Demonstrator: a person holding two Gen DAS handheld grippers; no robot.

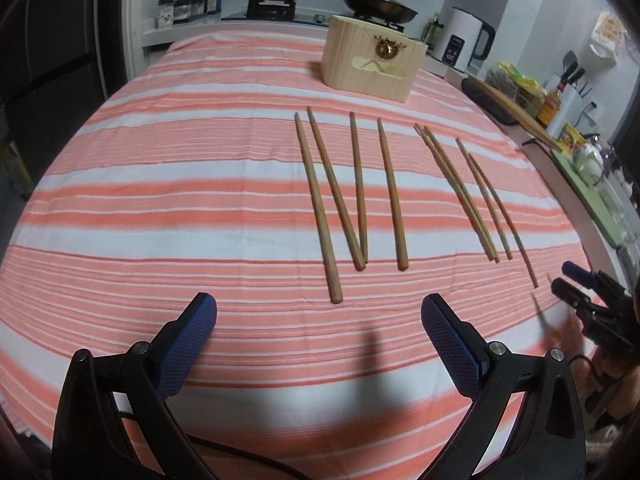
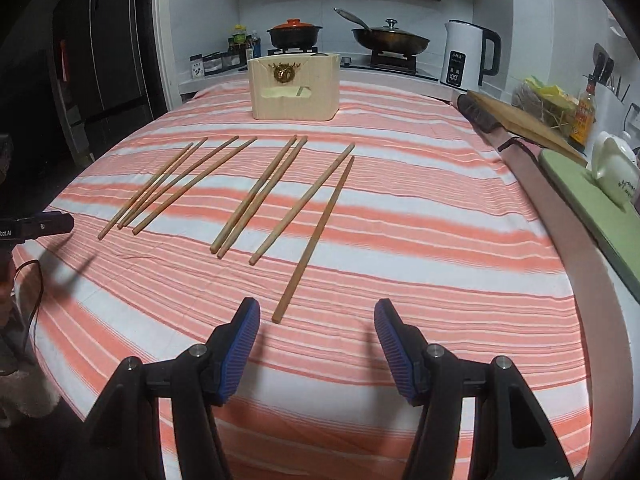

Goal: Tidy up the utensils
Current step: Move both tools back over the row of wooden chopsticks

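Several wooden chopsticks (image 1: 356, 188) lie side by side on a table with a pink and white striped cloth (image 1: 180, 208); they also show in the right wrist view (image 2: 256, 196). A pale wooden utensil holder box (image 1: 370, 58) stands upright at the far end, also seen in the right wrist view (image 2: 295, 88). My left gripper (image 1: 318, 312) is open and empty, hovering short of the nearest chopstick ends. My right gripper (image 2: 316, 316) is open and empty, its tips just short of the nearest chopstick (image 2: 316, 236). The right gripper shows at the right edge of the left wrist view (image 1: 576, 284).
A stove with an orange-lidded pot (image 2: 295, 32) and a pan (image 2: 390, 40) sits behind the table. A white kettle (image 2: 468, 54), a wooden cutting board (image 2: 524, 120), a sauce bottle (image 2: 584, 114) and a white teapot (image 2: 614, 172) line the right counter. A dark fridge (image 2: 100, 80) stands left.
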